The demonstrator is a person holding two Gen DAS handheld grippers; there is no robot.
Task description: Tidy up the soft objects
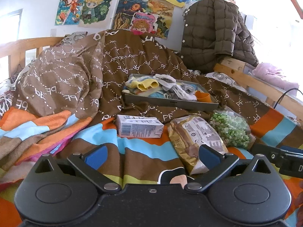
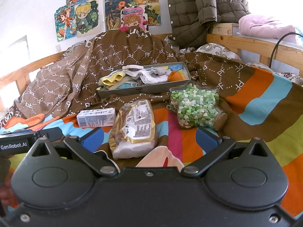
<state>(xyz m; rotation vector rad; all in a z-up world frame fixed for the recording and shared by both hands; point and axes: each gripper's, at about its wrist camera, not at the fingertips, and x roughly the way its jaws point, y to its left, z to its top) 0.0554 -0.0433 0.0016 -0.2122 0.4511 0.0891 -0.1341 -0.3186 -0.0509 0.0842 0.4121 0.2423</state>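
Note:
A grey tray [image 1: 170,103] [image 2: 144,90] rests on the brown quilt, filled with yellow cloth [image 1: 145,85] [image 2: 111,79], grey-white socks [image 1: 181,90] [image 2: 151,75] and an orange piece [image 1: 203,96] [image 2: 176,76]. In front of it lie a small carton [image 1: 139,126] [image 2: 96,120], a gold bread bag [image 1: 197,141] [image 2: 134,128] and a clear jar of green-and-white bits [image 1: 231,126] [image 2: 195,106] with a cork stopper [image 2: 220,121]. My left gripper [image 1: 153,156] is open above the striped blanket, its right finger over the bread bag. My right gripper [image 2: 149,140] is open, and the bread bag's near end lies between its fingers.
A brown "PF" quilt [image 1: 75,71] [image 2: 66,79] is heaped at the left and back. A quilted olive jacket [image 1: 214,32] [image 2: 197,5] hangs at the right. A wooden bed rail [image 1: 251,83] [image 2: 255,45], a black cable [image 2: 278,43] and pink bedding [image 2: 265,26] border the right side.

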